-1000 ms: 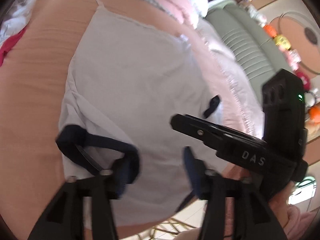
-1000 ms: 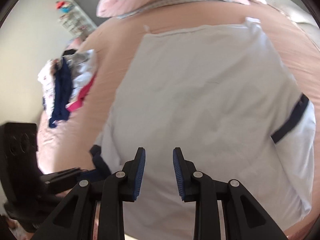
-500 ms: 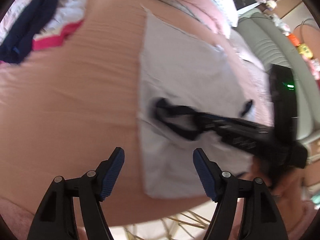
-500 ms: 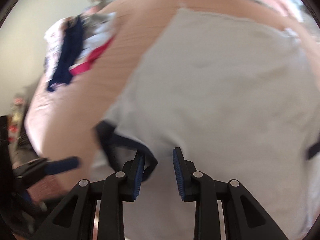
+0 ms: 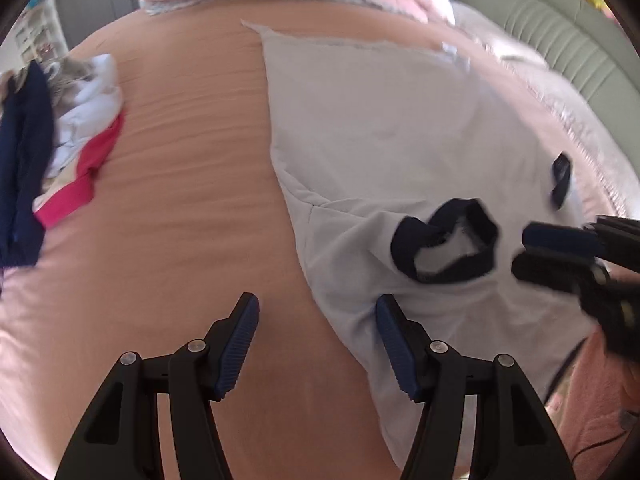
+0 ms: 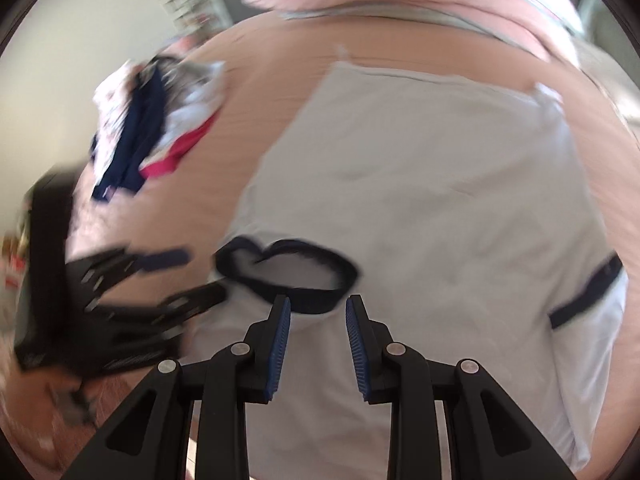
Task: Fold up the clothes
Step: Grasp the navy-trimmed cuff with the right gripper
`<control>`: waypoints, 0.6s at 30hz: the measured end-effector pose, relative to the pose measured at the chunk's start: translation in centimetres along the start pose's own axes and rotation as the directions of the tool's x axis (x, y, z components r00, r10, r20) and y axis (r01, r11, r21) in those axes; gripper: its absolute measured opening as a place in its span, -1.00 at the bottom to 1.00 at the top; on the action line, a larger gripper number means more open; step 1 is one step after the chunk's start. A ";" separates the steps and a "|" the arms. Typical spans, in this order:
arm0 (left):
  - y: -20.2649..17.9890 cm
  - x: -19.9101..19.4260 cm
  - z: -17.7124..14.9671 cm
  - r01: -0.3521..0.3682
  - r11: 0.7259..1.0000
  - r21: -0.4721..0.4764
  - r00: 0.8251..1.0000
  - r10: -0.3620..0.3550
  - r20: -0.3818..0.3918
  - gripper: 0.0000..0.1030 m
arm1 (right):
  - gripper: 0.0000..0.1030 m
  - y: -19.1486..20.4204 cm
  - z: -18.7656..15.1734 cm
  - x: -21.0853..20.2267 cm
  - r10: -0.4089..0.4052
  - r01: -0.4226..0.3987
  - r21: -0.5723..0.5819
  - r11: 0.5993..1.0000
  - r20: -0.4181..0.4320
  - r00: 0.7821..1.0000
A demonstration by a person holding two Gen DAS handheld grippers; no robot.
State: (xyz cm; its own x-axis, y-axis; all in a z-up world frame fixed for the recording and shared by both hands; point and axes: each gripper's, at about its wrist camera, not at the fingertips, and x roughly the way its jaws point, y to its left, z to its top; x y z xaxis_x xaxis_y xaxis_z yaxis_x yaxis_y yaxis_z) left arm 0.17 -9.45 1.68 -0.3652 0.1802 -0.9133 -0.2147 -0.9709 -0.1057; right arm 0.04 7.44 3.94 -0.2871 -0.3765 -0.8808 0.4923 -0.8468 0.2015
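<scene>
Shirt (image 5: 400, 128) spread flat on bed (image 5: 192, 208), collar (image 5: 446, 246) at centre right. Left tool (image 5: 318, 346) closing, nothing gripped. Right tool (image 6: 318, 346) narrow, empty, beside collar.

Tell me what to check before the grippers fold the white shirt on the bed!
1. White shirt lying on the pink bed sheet: ok, mostly spread out.
2. Navy sleeve cuff folded in onto the body: ok; the other navy cuff sits at the far side.
3. Left gripper: ok, nothing pinched; its jaws are closing, one pad over the shirt's edge, one over bare sheet.
4. Right gripper: ok, open with nothing between its pads, near the folded-in cuff.
5. Pile of clothes apart from the shirt: ok.
6. Shirt smooth: not ok, creases near the folded sleeve.
</scene>
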 end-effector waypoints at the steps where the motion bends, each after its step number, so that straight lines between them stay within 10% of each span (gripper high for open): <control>1: 0.2 0.2 0.3 0.013 1.000 -0.004 1.000 -0.013 0.002 0.14 | -0.45 0.3 -0.1 0.4 -0.012 0.012 -0.014 1.000 -0.010 1.000; 8: 4.0 -0.2 -0.8 0.123 0.982 -0.141 0.986 -0.106 0.128 0.14 | -0.45 0.4 0.3 2.9 -0.060 0.060 -0.002 0.998 -0.029 0.998; 18: 3.7 0.0 -0.3 0.124 0.988 -0.093 0.981 -0.107 0.163 0.14 | -0.45 1.8 2.7 3.8 -0.078 0.065 -0.148 0.987 -0.088 0.993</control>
State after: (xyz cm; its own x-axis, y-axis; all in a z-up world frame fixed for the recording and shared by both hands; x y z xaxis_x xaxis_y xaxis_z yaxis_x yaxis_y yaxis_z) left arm -0.34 -13.06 1.17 -0.4827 0.3067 -0.8203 -0.1730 -0.9516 -0.2540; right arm -2.34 3.50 2.14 -0.2516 -0.2745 -0.9281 0.5889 -0.8044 0.0782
